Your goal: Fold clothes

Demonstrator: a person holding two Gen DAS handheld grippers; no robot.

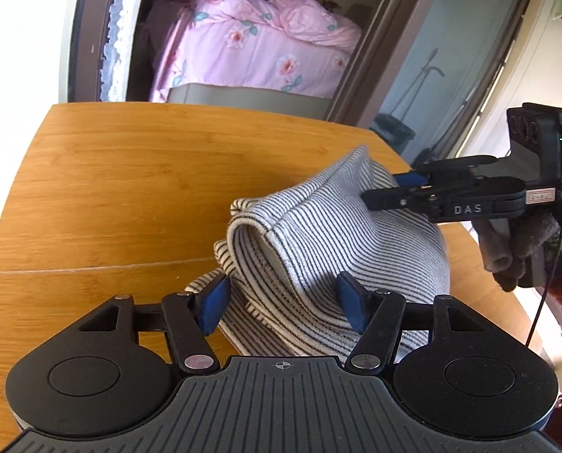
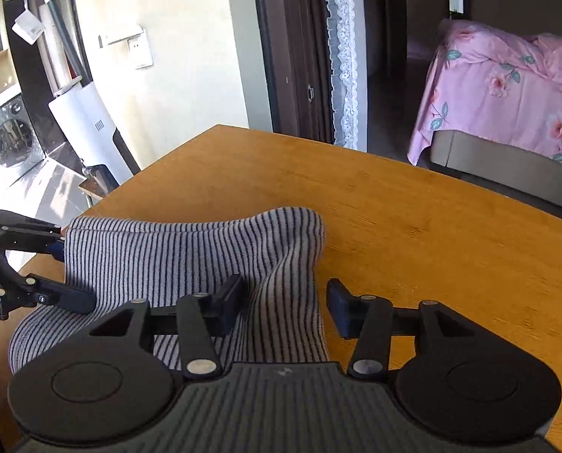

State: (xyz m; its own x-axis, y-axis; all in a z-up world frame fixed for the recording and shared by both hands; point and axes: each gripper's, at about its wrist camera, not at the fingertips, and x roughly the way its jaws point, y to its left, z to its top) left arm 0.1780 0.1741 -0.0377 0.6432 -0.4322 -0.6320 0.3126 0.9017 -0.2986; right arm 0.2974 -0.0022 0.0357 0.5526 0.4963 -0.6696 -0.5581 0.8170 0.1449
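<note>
One striped garment [image 1: 318, 249] lies bunched on one wooden table [image 1: 111, 173]. Both tongs stand spread: left gripper [image 1: 284, 305] and right gripper [image 2: 284, 307] straddle its folds.

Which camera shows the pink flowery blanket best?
The left wrist view: the pink floral blanket sits centred through the doorway, its rumpled top and hanging side both visible. The right wrist view shows only part of it at the right edge, cut off by the frame.
</note>
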